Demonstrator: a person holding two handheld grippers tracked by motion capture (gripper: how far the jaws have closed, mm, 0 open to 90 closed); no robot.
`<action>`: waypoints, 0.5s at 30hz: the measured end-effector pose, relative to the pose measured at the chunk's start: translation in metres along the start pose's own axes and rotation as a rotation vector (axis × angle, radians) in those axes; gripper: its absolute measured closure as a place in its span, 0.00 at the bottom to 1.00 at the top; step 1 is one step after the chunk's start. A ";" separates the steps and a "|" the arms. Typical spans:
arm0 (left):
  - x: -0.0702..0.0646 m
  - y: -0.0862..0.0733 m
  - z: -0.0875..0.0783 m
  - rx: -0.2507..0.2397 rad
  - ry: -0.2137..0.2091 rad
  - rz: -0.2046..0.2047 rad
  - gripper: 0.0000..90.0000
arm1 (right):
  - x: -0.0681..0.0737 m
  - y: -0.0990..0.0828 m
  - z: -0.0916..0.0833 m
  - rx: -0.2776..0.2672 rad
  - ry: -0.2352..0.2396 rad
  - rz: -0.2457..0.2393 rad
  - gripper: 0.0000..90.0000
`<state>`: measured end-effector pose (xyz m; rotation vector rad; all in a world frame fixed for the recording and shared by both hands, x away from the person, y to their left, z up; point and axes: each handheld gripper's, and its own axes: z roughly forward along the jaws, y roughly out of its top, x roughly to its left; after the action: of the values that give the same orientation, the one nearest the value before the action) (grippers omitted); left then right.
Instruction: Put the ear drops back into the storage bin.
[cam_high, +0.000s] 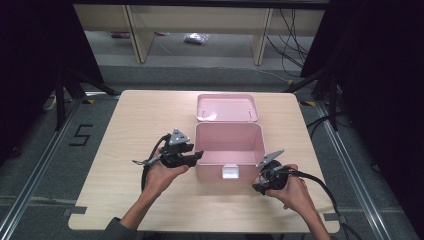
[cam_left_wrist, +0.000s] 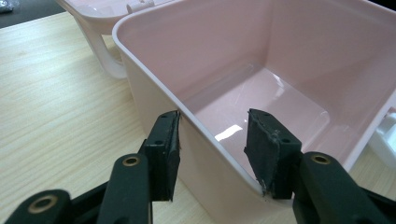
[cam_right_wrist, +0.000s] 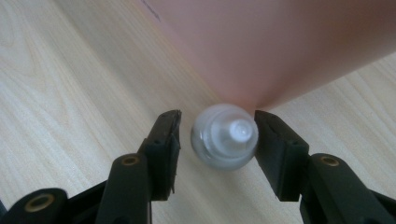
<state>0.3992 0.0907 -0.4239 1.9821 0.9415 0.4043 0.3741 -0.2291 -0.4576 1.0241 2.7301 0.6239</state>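
Between the right gripper's (cam_right_wrist: 217, 135) half-open jaws a small clear bottle (cam_right_wrist: 225, 136) lies ungrasped beside the open pink box (cam_left_wrist: 224, 70), whose wall the left gripper (cam_left_wrist: 212, 140) straddles loosely; packing remains.

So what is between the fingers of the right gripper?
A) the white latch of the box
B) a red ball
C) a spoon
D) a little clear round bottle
D: in the right gripper view, a small clear round bottle with a white tip sits on the wooden table between the two black fingers of the right gripper, beside the pink box.
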 end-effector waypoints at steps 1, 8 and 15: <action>0.000 0.000 0.000 0.000 0.000 0.001 0.60 | 0.000 0.000 0.000 0.001 0.005 -0.002 0.59; 0.000 0.000 0.000 -0.002 0.001 -0.002 0.60 | 0.001 0.001 -0.001 0.008 0.010 0.019 0.61; 0.000 0.000 0.000 0.001 0.001 0.002 0.60 | -0.001 0.001 -0.001 0.004 0.000 0.006 0.66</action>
<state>0.3993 0.0905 -0.4237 1.9834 0.9408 0.4062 0.3750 -0.2291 -0.4561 1.0329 2.7308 0.6202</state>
